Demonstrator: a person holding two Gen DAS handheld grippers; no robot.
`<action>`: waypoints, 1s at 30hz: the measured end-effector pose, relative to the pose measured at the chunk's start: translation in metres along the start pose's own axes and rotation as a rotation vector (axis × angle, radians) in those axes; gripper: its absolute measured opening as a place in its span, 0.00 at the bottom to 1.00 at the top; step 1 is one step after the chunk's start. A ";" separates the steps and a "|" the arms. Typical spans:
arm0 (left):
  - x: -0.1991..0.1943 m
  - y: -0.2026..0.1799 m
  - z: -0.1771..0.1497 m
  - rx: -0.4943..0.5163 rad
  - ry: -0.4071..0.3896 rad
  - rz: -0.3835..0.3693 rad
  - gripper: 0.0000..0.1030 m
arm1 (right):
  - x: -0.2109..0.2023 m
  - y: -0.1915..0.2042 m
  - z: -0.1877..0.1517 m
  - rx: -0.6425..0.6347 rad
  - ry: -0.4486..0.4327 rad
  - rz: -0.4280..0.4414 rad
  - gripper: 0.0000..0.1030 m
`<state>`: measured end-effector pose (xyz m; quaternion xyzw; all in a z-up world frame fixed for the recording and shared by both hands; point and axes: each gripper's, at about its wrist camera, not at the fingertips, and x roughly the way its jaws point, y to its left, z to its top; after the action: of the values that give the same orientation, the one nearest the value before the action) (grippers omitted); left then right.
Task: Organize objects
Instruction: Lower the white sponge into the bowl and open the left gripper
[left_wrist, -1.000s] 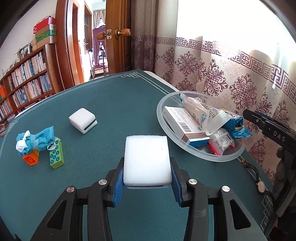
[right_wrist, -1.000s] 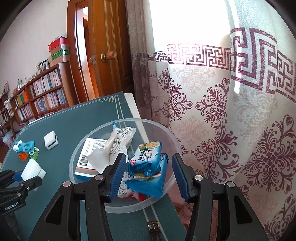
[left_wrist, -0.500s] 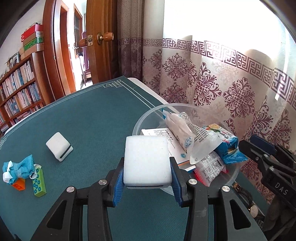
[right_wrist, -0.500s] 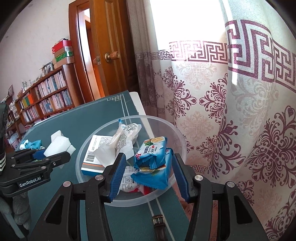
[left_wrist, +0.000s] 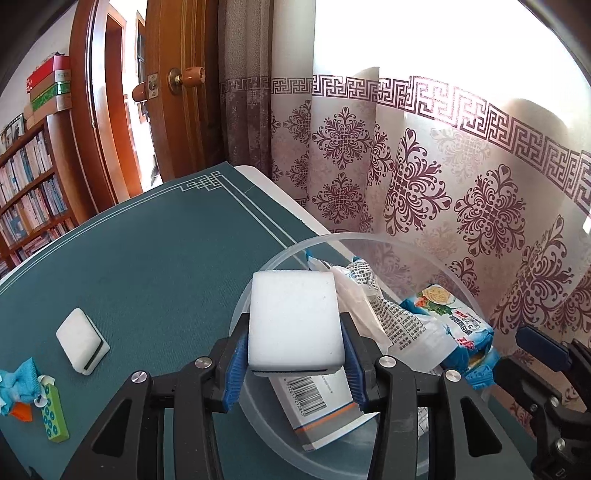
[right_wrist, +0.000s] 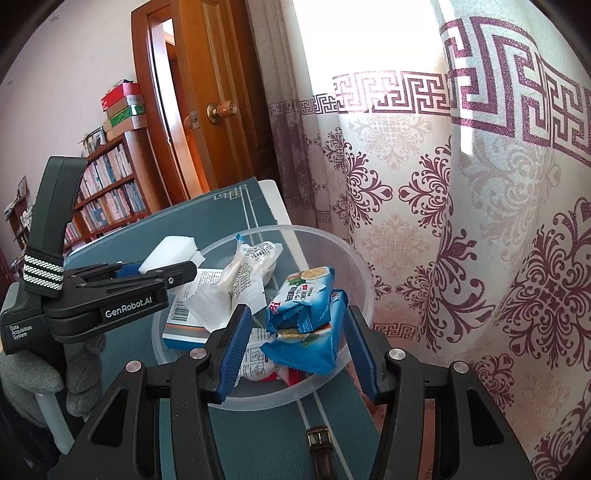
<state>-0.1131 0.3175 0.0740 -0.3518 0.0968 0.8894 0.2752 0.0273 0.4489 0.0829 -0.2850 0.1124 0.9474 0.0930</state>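
Only the left wrist view shows the left tool (left_wrist: 295, 354), its jaws just widening around the white sponge (left_wrist: 295, 321) above the clear bowl (left_wrist: 369, 238), while the right tool (right_wrist: 295, 347) gapes empty near the bowl's near rim.

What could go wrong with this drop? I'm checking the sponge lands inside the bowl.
The left gripper, its fingers just opening, holds the white sponge over the near rim of the clear bowl; dropped here it may hit the rim and fall outside. The bowl is already piled with the box and snack packets, so the sponge could slide off.
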 end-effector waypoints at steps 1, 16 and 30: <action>0.002 0.002 0.001 -0.009 0.000 0.004 0.68 | 0.001 0.000 -0.001 0.000 0.002 0.001 0.52; -0.020 0.025 -0.023 -0.087 -0.025 0.032 0.82 | 0.001 0.006 -0.004 -0.008 0.008 0.015 0.52; 0.022 0.030 -0.008 -0.096 0.046 0.156 0.82 | -0.002 0.004 -0.003 0.006 0.001 0.007 0.52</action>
<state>-0.1383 0.2992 0.0525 -0.3763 0.0874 0.9035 0.1857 0.0292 0.4446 0.0824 -0.2849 0.1162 0.9472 0.0903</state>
